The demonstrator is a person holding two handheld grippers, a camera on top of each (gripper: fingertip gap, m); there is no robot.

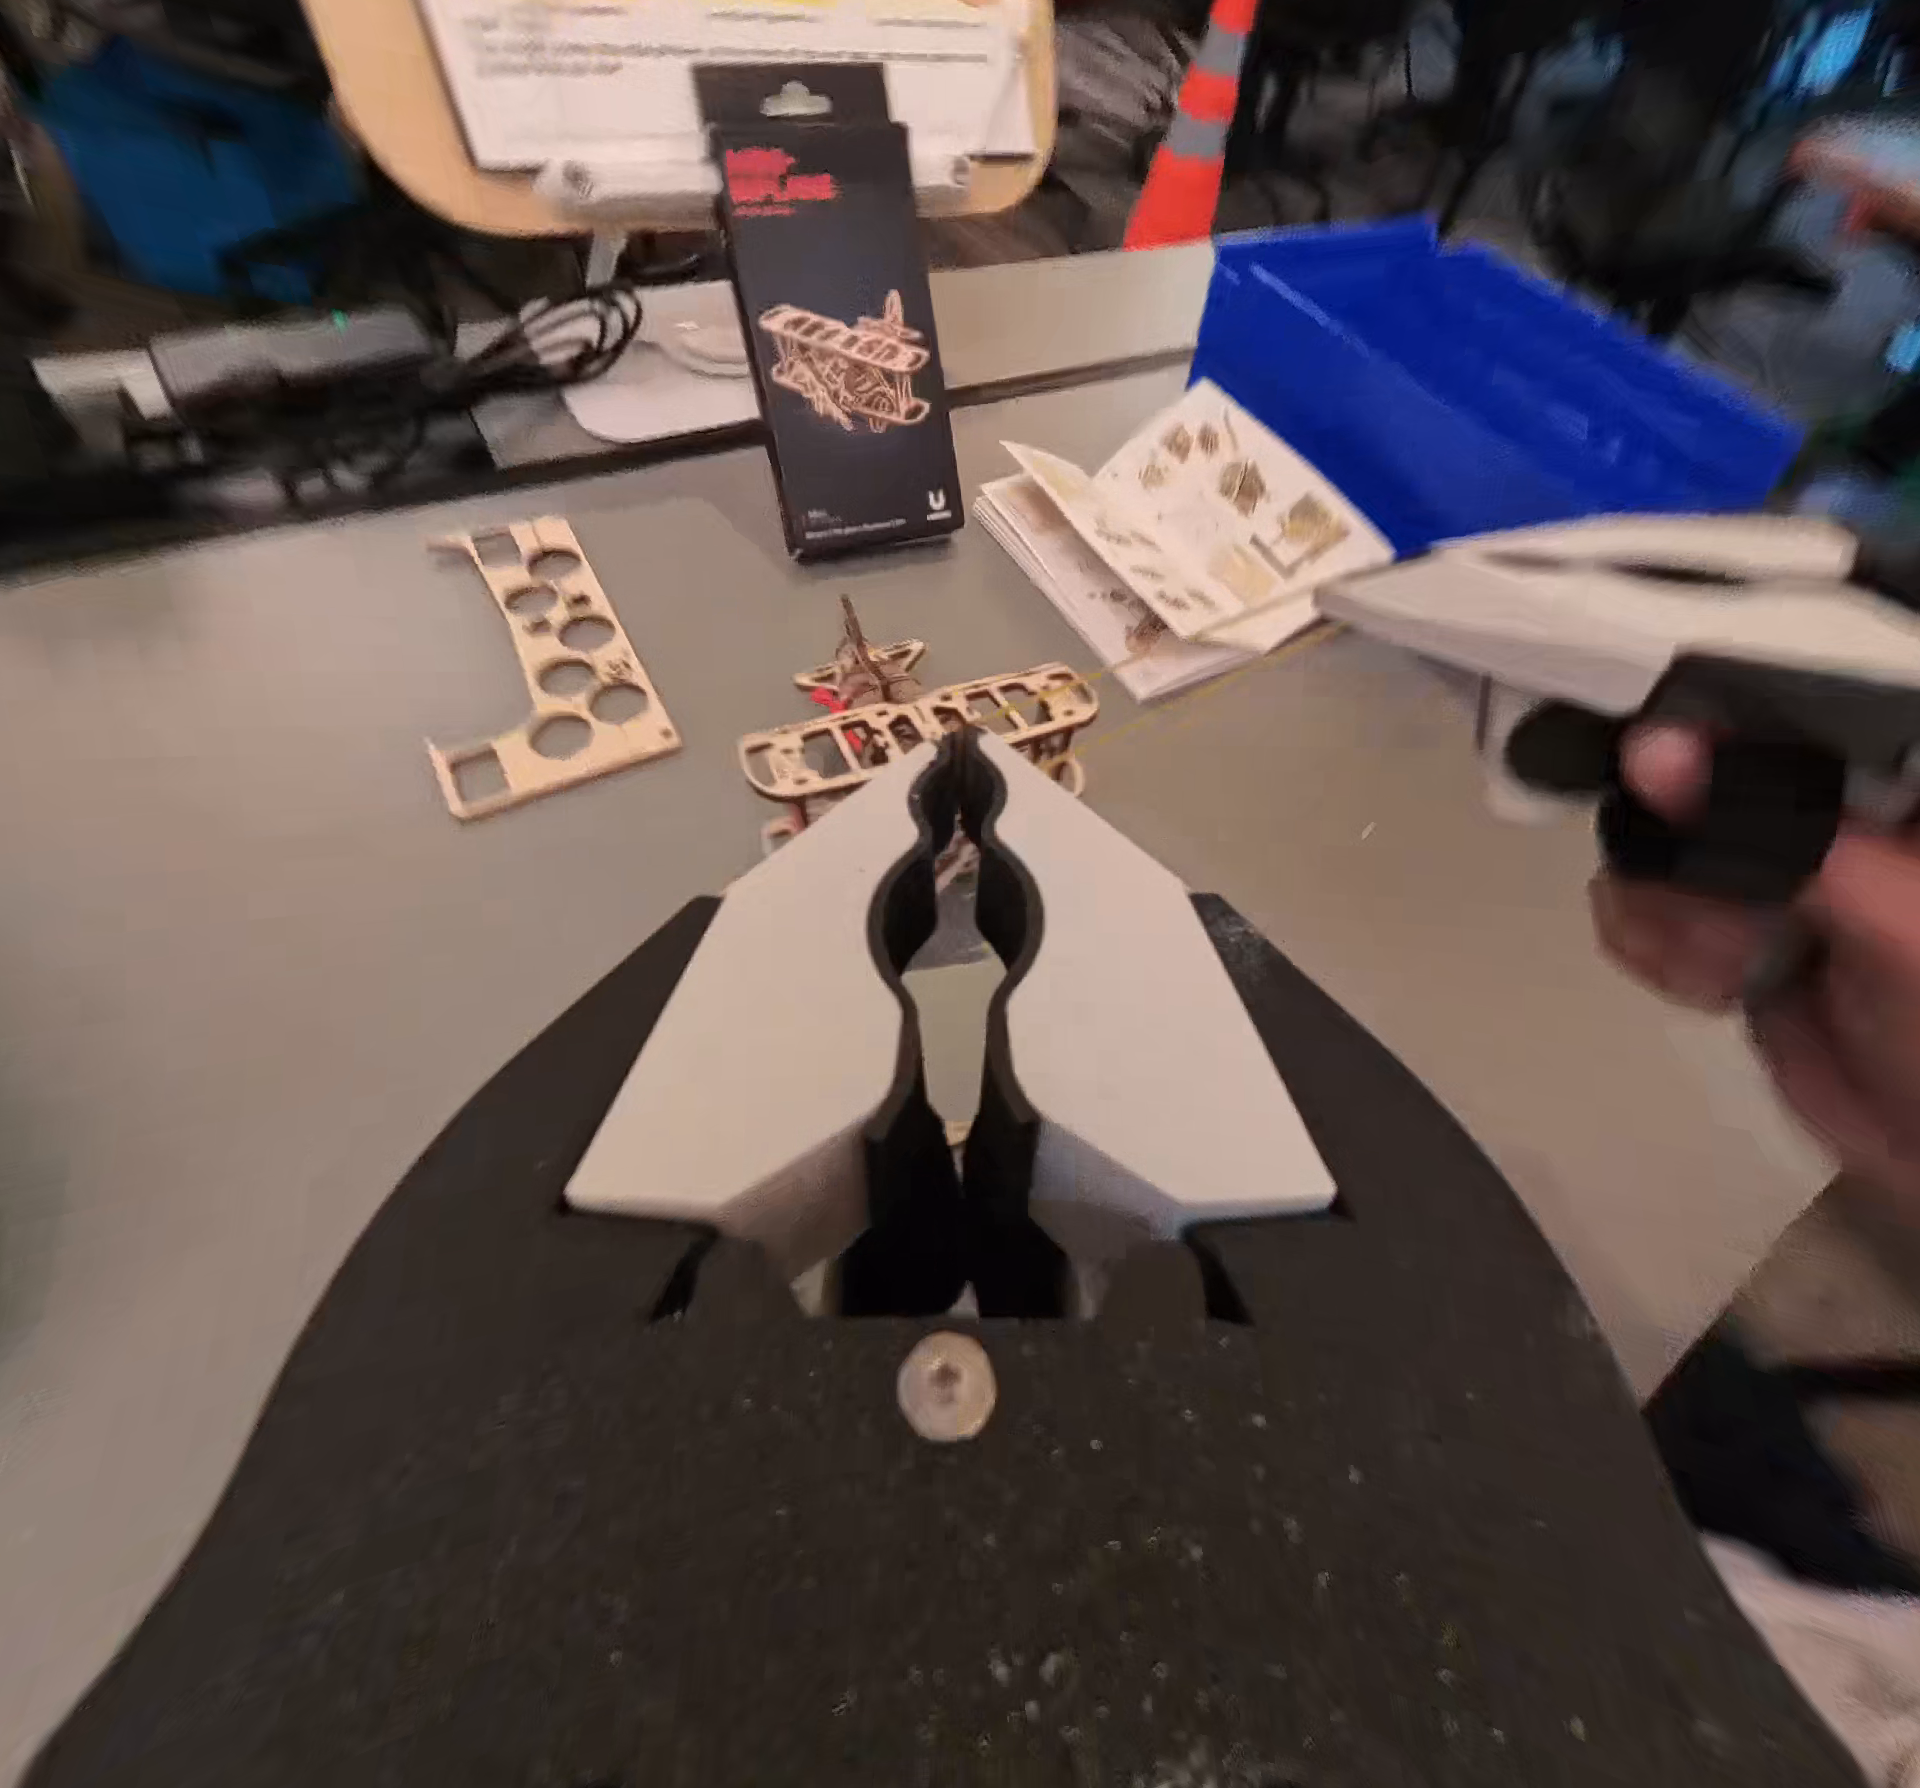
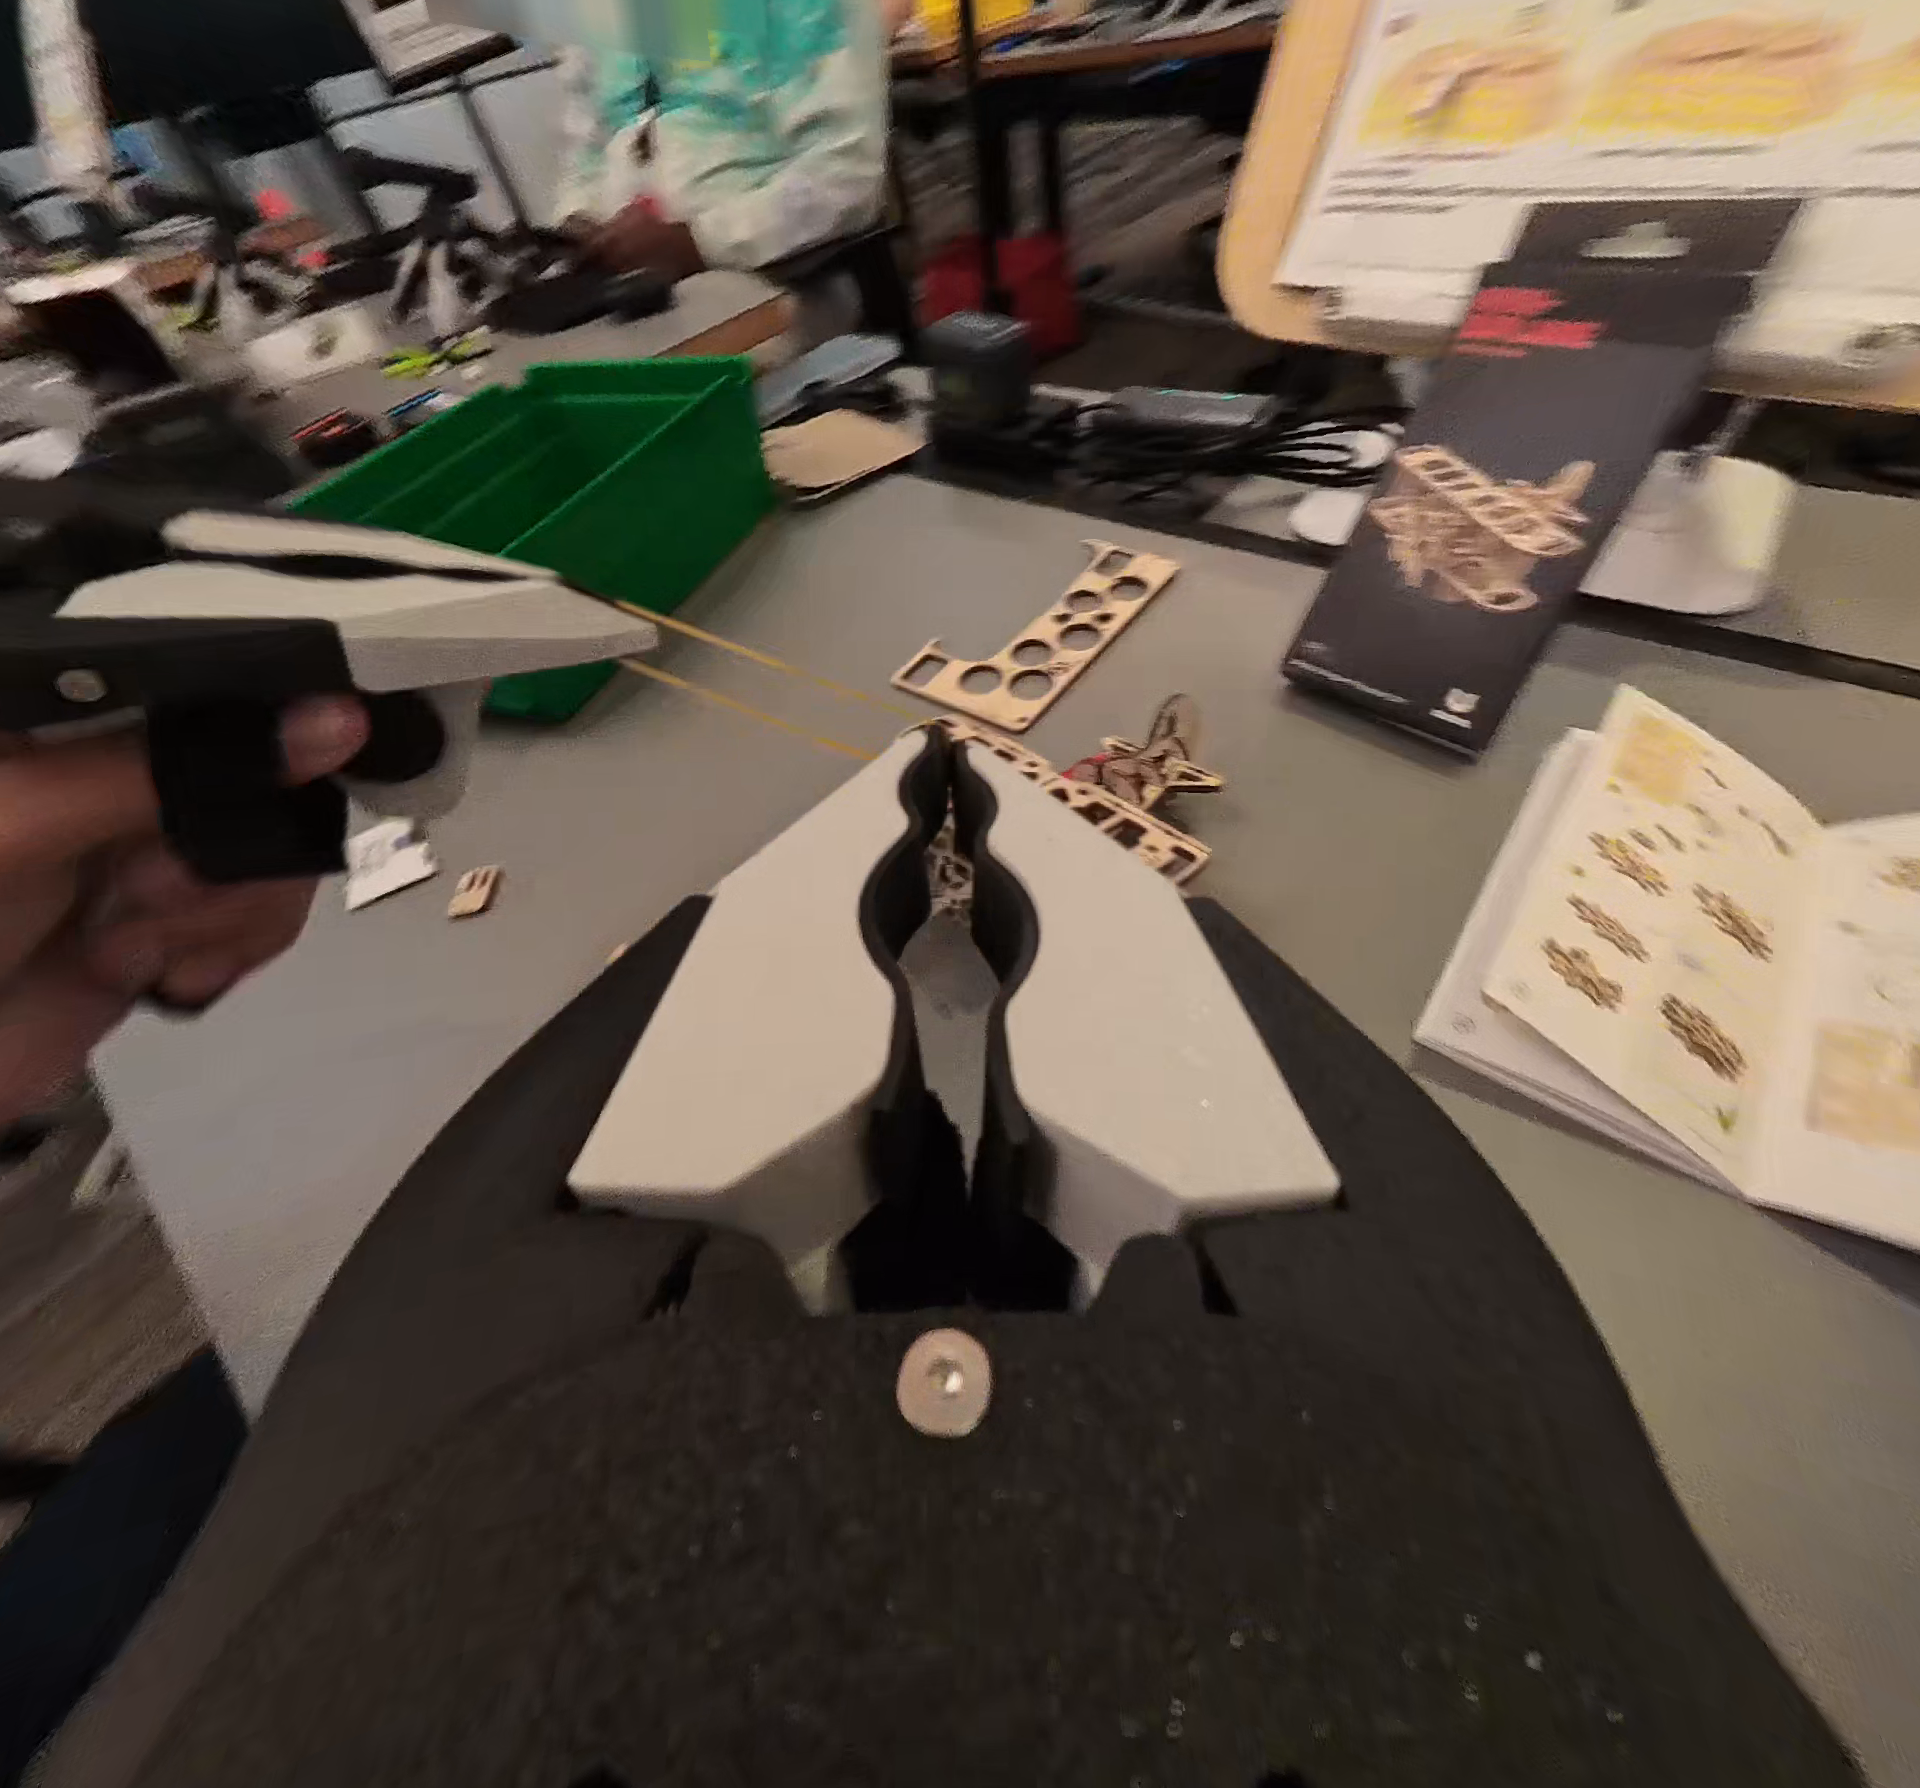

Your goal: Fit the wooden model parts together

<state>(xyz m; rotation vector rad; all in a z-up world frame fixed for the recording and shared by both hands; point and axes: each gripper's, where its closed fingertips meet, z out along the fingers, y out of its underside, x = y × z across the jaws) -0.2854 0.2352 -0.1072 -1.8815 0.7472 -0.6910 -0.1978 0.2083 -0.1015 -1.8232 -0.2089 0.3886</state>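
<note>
The left gripper's (image 1: 961,751) fingers are drawn narrow, nearly closed, and the right gripper's (image 2: 940,736) fingers likewise. A thin yellow band (image 2: 769,663) stretches taut between the two tips, apparently pinched at each end. In the left wrist view the wooden model plane (image 1: 894,720) sits on the grey surface (image 1: 260,907) at 12 o'clock just beyond the fingertips, with a punched-out wooden sheet (image 1: 556,663) at 10 o'clock, the black kit box (image 1: 842,356) upright behind it at 12, and an open booklet (image 1: 1184,523) before a blue bin (image 1: 1455,367) at 2 o'clock.
</note>
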